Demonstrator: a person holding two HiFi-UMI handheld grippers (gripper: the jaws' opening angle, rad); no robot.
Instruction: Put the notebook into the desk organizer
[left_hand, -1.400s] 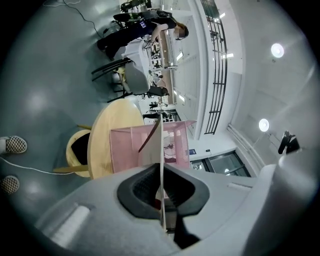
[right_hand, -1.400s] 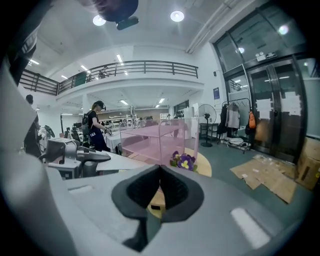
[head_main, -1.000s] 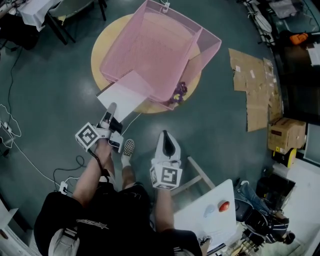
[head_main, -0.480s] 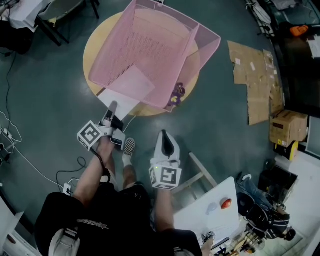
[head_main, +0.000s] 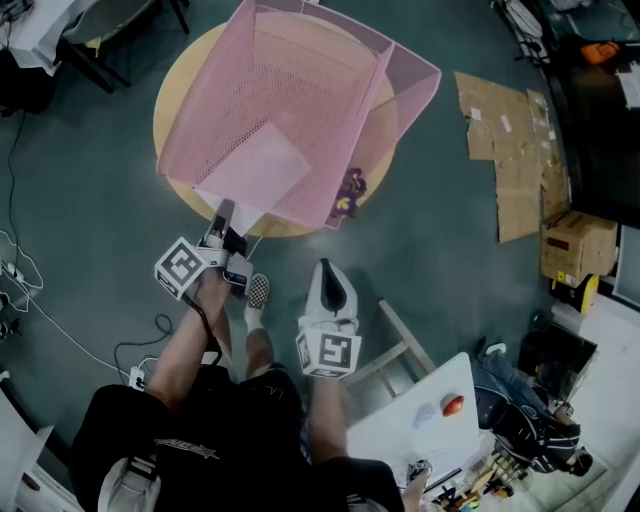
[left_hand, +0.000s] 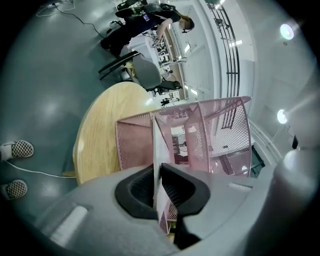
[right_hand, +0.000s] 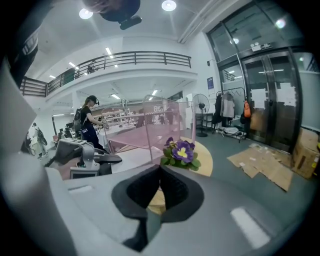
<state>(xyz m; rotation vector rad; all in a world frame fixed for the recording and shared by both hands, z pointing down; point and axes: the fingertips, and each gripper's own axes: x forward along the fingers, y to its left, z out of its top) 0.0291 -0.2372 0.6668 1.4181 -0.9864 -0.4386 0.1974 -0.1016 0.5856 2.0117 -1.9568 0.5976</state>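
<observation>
A pink mesh desk organizer (head_main: 300, 90) stands on a round wooden table (head_main: 180, 100). The white notebook (head_main: 252, 165) lies mostly inside it and shows through the mesh, with its near corner sticking out over the table's edge. My left gripper (head_main: 224, 214) is shut on that corner. In the left gripper view the notebook (left_hand: 156, 145) runs edge-on between the pads into the organizer (left_hand: 210, 135). My right gripper (head_main: 326, 268) hangs shut and empty off the table's near side. In the right gripper view, the closed right gripper (right_hand: 160, 172) points at a purple flower (right_hand: 182, 151) beside the organizer (right_hand: 165, 122).
The purple flower (head_main: 348, 190) sits at the organizer's near right corner. Flattened cardboard (head_main: 500, 140) and a box (head_main: 577, 243) lie on the floor to the right. A white table (head_main: 420, 420) and a wooden frame (head_main: 400, 345) are near my right side. Cables (head_main: 40, 310) trail on the left.
The left gripper has pushed the notebook forward: it was mostly outside the organizer's open end and now lies mostly inside. The right gripper has barely shifted.
</observation>
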